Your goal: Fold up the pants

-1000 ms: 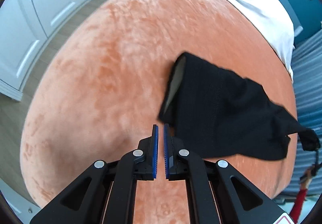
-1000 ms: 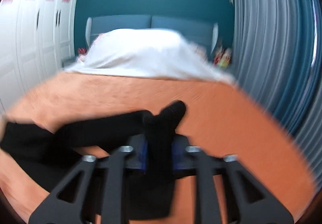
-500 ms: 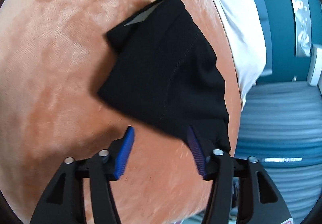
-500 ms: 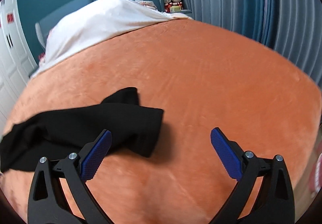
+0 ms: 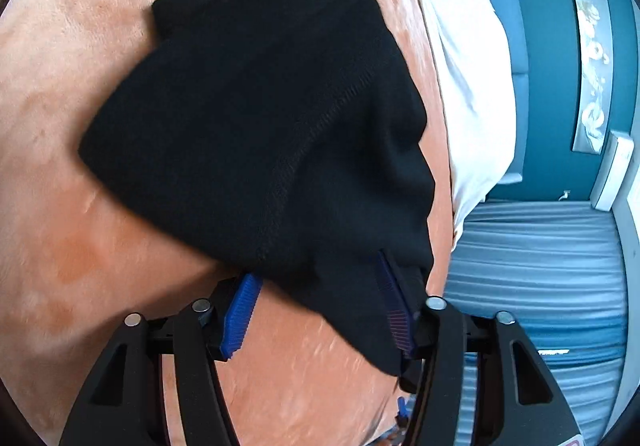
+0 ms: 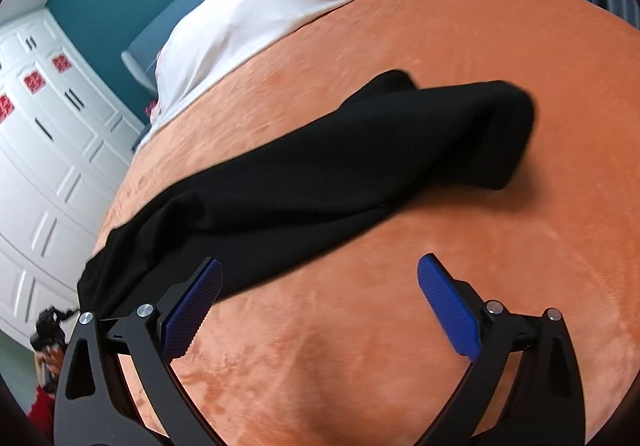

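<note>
Over the black pants, left tongs closing, tilted down

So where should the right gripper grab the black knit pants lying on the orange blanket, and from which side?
Probably the near long edge of the black knit pants, close to the rounded leg end. That edge faces the right gripper, whose jaws stand open over bare orange plush blanket, so come in low from the near side. The left gripper is already closing around a corner at the other end.
</note>
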A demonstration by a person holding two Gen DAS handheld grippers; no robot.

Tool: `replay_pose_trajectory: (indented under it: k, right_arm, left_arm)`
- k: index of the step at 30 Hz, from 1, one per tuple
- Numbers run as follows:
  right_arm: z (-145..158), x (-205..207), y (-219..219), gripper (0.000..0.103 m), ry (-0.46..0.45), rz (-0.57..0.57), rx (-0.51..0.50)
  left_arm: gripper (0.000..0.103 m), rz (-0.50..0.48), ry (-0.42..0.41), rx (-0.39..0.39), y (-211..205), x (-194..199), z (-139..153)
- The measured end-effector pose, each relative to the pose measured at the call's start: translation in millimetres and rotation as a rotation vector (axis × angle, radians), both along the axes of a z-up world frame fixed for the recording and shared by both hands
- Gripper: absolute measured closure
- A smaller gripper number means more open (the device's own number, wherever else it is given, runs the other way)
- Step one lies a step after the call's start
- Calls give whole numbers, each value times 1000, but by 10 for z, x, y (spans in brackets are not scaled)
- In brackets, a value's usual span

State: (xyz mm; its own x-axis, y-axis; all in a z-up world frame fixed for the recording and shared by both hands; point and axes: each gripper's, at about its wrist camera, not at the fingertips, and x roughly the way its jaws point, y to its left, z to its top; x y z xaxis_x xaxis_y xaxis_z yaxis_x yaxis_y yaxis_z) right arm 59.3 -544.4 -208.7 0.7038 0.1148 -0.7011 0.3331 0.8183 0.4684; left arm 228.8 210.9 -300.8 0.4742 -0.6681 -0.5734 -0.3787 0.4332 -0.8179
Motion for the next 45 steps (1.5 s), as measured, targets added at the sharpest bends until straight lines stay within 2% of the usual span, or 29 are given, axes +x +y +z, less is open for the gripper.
replay_pose_trajectory:
  k: [1, 2, 5, 8, 10, 12, 14, 18, 20, 21, 22, 25, 26, 27, 28, 29, 31, 32, 33, 34, 35, 36, 37, 38, 39, 40, 42, 43, 45]
  right_arm:
    - [10, 24, 41, 7, 3, 8, -4]
    - [23, 58, 91, 7, 8, 12, -22]
    - [79, 4, 175, 7, 26, 23, -64]
    - [179, -86, 186, 7, 5, 15, -76]
    - [178, -110, 152, 6, 4, 5, -98]
    - [107, -131, 81, 6, 30, -32, -110]
    - [59, -200, -70, 6, 55, -77, -106]
    - [176, -363, -525, 6, 63, -172, -144]
    - [217, -371, -797, 6, 74, -217, -153]
    - [216, -346, -972, 6, 83, -240, -145]
    - [190, -305, -1148, 6, 88, -256, -116]
    - [-6, -117, -1456, 6, 88, -223, 59]
    - [-45, -21, -1461, 20, 67, -167, 96]
    - [-40, 90, -1416, 52, 65, -105, 103]
    - [-11, 212, -1360, 60, 82, -44, 90]
    - [186, 353, -1266, 67, 51, 13, 26]
    - [743, 448, -1138, 76, -105, 86, -108]
    - [1033, 437, -1088, 76, -189, 111, -213]
    - [1195, 418, -1053, 77, -228, 120, -320]
    - [1254, 416, -1065, 75, -230, 129, -419]
    - [1201, 433, -1136, 49, -199, 134, -444]
    - [957, 455, -1335, 30, -75, 56, -493]
    - [785, 422, -1448, 13, -2, 8, -497]
    - [571, 377, -1588, 14, 86, -29, -463]
    - [331, 255, -1716, 15, 162, -83, -362]
    - [209, 143, -1740, 15, 156, -110, -254]
    - [-22, -105, -1629, 15, 46, -89, 25]
    - [-134, -152, -1512, 15, 15, -68, 110]
    - [-447, -140, -1339, 15, 22, -64, 277]
  left_arm:
    - [92, -15, 2, 28, 17, 41, 10]
    - [97, -49, -7, 78, 29, 94, 62]
    - [100, -142, -133, 205, 95, 251, 516]
    - [100, -242, -284, 411, 190, 443, 1161]
    - [99, -313, -255, 506, 214, 516, 1176]
    - [98, -379, -101, 544, 260, 519, 788]
    - [97, -407, -31, 539, 277, 430, 517]
    - [89, -302, -87, 498, 293, 199, 645]
    - [74, -245, -105, 528, 276, 47, 813]
    - [66, -233, -112, 583, 220, -30, 914]
    - [59, -220, -123, 605, 186, -91, 964]
    - [53, -192, -149, 644, -6, -285, 1105]
    - [50, -185, -149, 640, -123, -278, 1114]
    - [49, -178, -142, 635, -211, -296, 1089]
    - [49, -177, -142, 621, -298, -297, 1073]
    - [49, -184, -143, 609, -382, -272, 1061]
    - [49, -194, -151, 606, -596, -225, 1048]
    - [49, -204, -158, 608, -680, -204, 1047]
    - [49, -223, -168, 605, -776, -185, 1040]
    - [49, -242, -173, 615, -878, -170, 1028]
    - [49, -254, -173, 628, -960, -155, 1005]
    - [49, -270, -176, 629, -1037, -146, 976]
    - [49, -289, -172, 631, -1134, -139, 940]
    - [49, -300, -166, 634, -1193, -141, 911]
    - [49, -318, -161, 633, -1268, -140, 874]
    - [49, -326, -157, 637, -1309, -143, 856]
    - [49, -337, -154, 644, -1408, -139, 826]
    - [49, -343, -147, 642, -1457, -135, 799]
    - [49, -353, -137, 619, -1526, -116, 743]
